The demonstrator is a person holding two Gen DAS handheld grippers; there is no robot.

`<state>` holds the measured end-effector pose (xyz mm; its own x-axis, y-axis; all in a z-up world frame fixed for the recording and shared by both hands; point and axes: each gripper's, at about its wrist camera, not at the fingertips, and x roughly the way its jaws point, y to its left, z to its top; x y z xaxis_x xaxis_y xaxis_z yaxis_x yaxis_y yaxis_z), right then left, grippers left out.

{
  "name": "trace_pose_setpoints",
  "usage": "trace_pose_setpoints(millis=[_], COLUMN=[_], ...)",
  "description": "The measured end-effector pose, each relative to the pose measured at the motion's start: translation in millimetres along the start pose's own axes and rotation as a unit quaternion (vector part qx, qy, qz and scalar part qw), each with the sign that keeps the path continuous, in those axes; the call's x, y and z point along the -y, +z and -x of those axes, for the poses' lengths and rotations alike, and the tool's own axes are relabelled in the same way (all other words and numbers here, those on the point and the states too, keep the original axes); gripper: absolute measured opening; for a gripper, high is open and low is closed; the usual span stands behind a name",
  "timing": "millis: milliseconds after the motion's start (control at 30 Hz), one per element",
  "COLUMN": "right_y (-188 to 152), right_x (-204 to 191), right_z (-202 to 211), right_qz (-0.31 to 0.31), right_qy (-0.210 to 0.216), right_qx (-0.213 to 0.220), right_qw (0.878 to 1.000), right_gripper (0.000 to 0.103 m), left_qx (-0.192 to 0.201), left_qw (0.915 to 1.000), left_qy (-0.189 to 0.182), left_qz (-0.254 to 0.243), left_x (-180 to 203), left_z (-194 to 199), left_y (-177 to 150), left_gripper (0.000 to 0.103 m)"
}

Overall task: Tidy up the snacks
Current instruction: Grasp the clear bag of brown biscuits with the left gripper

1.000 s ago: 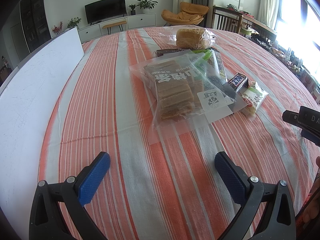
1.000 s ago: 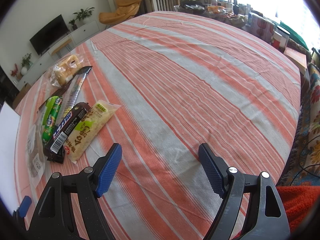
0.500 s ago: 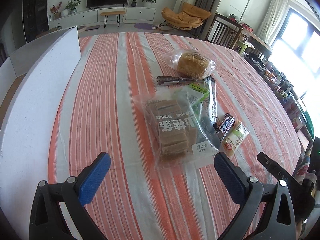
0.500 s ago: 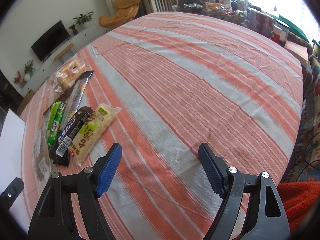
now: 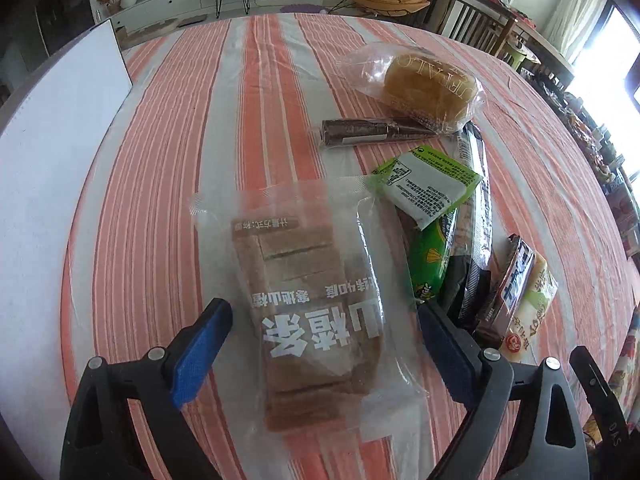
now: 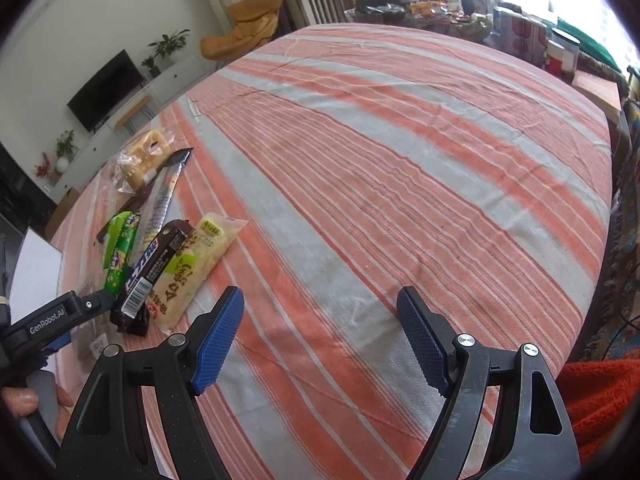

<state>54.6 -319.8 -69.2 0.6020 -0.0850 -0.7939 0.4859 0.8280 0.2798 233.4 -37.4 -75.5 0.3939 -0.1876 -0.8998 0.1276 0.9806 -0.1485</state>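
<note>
Your left gripper (image 5: 324,332): jaws closing around the clear bag of brown slices (image 5: 316,304), not yet pressing; right gripper (image 6: 320,334) apart over bare tablecloth (image 6: 400,160)

I saw a woven orange-and-grey striped cloth tablecloth (image 5: 168,208), matt and slightly creased. On it lay a clear glossy plastic bag of brown slabs (image 5: 316,280) and a crinkly transparent bread wrapper (image 5: 420,84). My left gripper (image 5: 324,340) had matt black plastic arms, textured blue rubbery pads (image 5: 200,344) and shiny metal screws.
</note>
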Motion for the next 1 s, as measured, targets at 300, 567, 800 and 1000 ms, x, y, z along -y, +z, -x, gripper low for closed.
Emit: trace_pose_setpoints(millis=[300, 567, 800, 1000], right_y=[-1.1, 1.1, 2.0, 1.8], right_x=[-9.7, 3.9, 16.1, 54.8], right_z=[-3.0, 0.9, 4.1, 5.4], right_qz=[0.010, -0.023, -0.065, -0.168], right_qy=[-0.007, 0.033, 0.072, 0.175], right_qx=[-0.001, -0.001, 0.003, 0.009], right_qw=[1.000, 0.999, 0.995, 0.970], right_gripper=[0.086, 0.086, 0.086, 0.086], left_qx=[-0.012, 0.010, 0.041, 0.099], left_qw=[0.9991, 0.9955, 0.9974, 0.9928], left_qy=[-0.005, 0.035, 0.017, 0.029], left_qz=[-0.041, -0.087, -0.057, -0.060], left_x=[-10.9, -3.4, -25.6, -27.5], left_z=[5.6, -5.9, 23.3, 34.4], left_y=[-6.5, -14.1, -41.1, -82.2], left_gripper=[0.087, 0.102, 0.056, 0.056])
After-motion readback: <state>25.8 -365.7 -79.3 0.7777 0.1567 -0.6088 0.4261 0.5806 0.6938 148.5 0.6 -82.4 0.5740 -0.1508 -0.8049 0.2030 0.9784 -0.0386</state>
